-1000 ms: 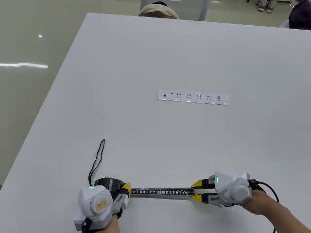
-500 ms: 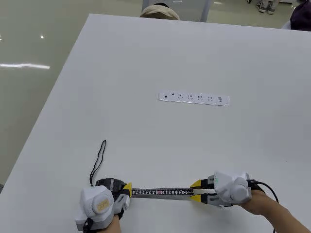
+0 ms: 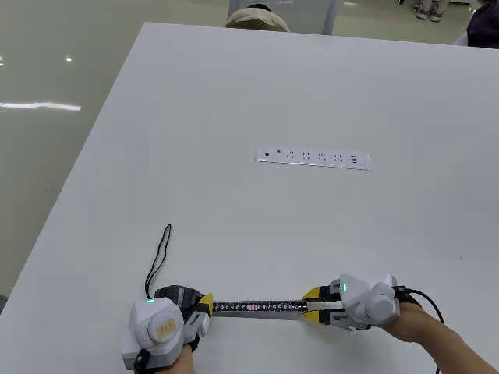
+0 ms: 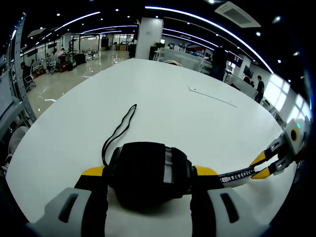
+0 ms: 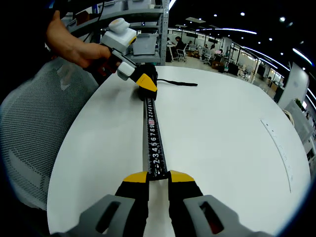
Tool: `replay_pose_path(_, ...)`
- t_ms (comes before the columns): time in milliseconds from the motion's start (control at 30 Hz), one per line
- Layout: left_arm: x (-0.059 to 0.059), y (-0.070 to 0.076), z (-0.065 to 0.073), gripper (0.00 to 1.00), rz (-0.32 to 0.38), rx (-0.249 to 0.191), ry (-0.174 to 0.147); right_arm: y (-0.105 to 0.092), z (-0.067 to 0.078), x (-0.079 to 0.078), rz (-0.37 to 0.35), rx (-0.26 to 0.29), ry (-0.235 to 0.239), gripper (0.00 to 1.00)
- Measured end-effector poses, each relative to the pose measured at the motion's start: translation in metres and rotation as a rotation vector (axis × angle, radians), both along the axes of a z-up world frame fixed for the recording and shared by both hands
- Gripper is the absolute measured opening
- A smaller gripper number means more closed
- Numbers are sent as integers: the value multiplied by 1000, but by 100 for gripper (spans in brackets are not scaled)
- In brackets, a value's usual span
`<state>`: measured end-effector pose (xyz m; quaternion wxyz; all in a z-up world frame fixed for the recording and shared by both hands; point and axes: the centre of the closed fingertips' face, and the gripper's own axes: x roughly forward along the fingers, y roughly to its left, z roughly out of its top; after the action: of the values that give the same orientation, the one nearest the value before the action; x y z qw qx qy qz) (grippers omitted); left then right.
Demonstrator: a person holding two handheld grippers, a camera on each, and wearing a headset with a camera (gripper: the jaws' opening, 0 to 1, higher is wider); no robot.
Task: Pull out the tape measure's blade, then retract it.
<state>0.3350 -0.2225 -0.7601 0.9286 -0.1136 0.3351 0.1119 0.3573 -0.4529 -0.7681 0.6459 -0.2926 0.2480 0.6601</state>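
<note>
My left gripper is clamped around the black tape measure case, which sits by the near left corner of the table with its lanyard trailing toward the far side. My right gripper pinches the tip of the blade, which lies flat between the 2 grippers. Over the last 1 second the right gripper has crept slightly left toward the case, so less blade shows. I judge the pull-out finished and the retraction just begun. The power strip lies well apart, farther off.
</note>
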Motion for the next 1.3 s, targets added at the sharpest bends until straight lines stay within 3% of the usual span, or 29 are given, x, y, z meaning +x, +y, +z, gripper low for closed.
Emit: replay_pose_path(1300, 0, -1, 0, 66, -19, -18, 2, 13, -3, -2, 15, 1, 9, 13)
